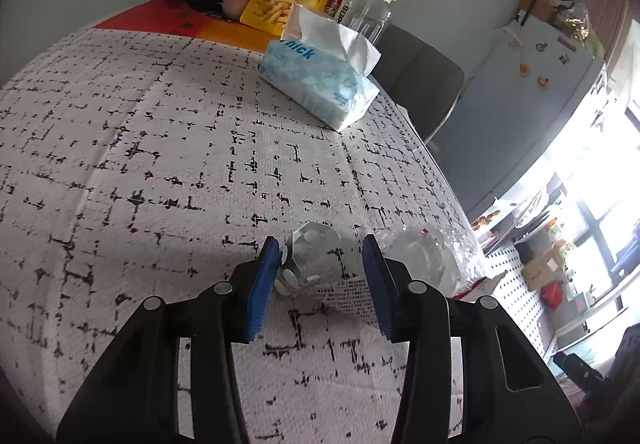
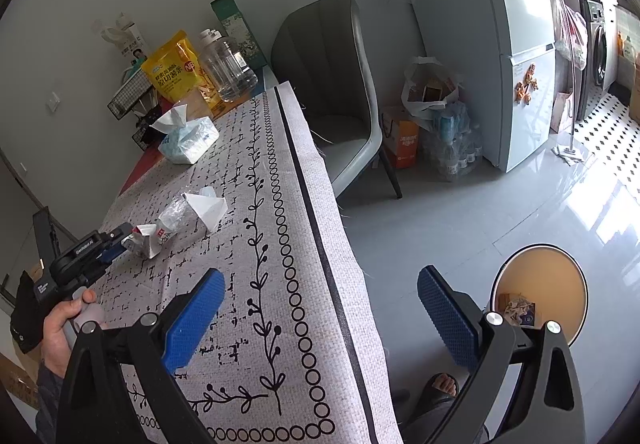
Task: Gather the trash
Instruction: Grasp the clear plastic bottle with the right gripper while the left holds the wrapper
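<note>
Patterned tablecloth [image 1: 160,164], left gripper [image 1: 320,272] straddling crumpled wrapper [image 1: 308,264], jaws parted

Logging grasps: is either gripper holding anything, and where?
Neither. The left gripper has jaws open around the crumpled white printed wrapper, not gripped; the right gripper is empty.

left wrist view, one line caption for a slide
Left gripper open around a crumpled wrapper on the patterned tablecloth.

Table [image 1: 160,148] (clothed); tissue pack [image 1: 320,84]; wrappers [image 1: 316,264]
</note>
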`<action>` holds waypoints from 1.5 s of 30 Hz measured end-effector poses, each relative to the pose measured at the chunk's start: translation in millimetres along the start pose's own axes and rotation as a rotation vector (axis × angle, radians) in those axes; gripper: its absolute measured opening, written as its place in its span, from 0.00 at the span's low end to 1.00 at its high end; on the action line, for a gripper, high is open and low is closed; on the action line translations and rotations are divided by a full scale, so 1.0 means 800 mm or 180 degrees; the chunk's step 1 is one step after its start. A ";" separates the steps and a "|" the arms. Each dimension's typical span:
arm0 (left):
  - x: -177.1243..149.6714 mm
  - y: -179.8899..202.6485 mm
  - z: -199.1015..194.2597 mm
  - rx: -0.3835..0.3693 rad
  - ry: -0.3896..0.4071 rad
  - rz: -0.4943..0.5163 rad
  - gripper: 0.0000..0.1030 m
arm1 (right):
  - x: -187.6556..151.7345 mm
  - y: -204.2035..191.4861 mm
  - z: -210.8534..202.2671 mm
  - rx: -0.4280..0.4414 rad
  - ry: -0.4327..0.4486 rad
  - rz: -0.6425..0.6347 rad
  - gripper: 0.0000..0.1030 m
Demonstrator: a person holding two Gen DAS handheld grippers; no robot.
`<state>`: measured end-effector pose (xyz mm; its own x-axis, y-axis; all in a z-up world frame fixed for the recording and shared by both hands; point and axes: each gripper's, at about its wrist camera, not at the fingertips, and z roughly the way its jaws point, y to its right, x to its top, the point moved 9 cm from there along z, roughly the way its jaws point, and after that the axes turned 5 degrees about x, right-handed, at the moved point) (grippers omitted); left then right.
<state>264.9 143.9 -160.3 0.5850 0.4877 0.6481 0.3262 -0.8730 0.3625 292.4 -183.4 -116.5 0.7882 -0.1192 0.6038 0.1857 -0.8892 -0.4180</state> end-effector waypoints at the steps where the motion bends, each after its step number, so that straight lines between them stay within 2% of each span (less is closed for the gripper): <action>1: 0.000 -0.001 0.004 0.0015 -0.0023 -0.0010 0.39 | 0.000 0.001 0.000 -0.0005 0.0003 0.0007 0.92; 4: -0.006 -0.006 0.011 0.0067 -0.0082 -0.0030 0.31 | 0.000 0.004 -0.001 -0.0018 0.0009 0.0027 0.92; 7: -0.007 -0.015 0.002 0.0103 -0.0031 -0.0090 0.22 | -0.002 0.004 -0.002 -0.0019 0.0006 0.0029 0.92; 10: -0.002 -0.023 -0.016 0.0084 0.0057 -0.0141 0.21 | -0.001 -0.001 -0.001 0.0008 0.0007 0.0020 0.92; 16: 0.003 -0.049 -0.046 0.0138 0.0142 -0.0241 0.21 | 0.005 -0.051 0.007 0.0190 -0.0006 -0.0200 0.92; 24: 0.004 -0.090 -0.075 0.0242 0.0237 -0.0363 0.22 | 0.003 -0.155 0.044 0.0565 -0.0196 -0.0545 0.76; 31: 0.004 -0.125 -0.088 0.0292 0.0292 -0.0491 0.22 | -0.009 -0.227 0.083 0.0775 -0.0423 -0.0796 0.61; 34: 0.003 -0.137 -0.091 0.0315 0.0302 -0.0518 0.22 | -0.006 -0.234 0.094 0.0659 -0.0393 -0.0826 0.61; 38: 0.001 -0.151 -0.092 0.0330 0.0301 -0.0567 0.22 | -0.001 -0.216 0.111 0.0512 -0.0435 -0.0734 0.62; 43: 0.000 -0.160 -0.090 0.0344 0.0294 -0.0613 0.22 | 0.005 -0.215 0.128 0.0559 -0.0508 -0.0661 0.62; 45: 0.000 -0.162 -0.090 0.0353 0.0295 -0.0626 0.22 | 0.008 -0.220 0.135 0.0607 -0.0523 -0.0631 0.65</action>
<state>169.0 257.3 -158.8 0.4333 0.6417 0.6328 0.5097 -0.7536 0.4151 327.8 20.3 -112.4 0.8070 0.1347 0.5750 0.4394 -0.7874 -0.4323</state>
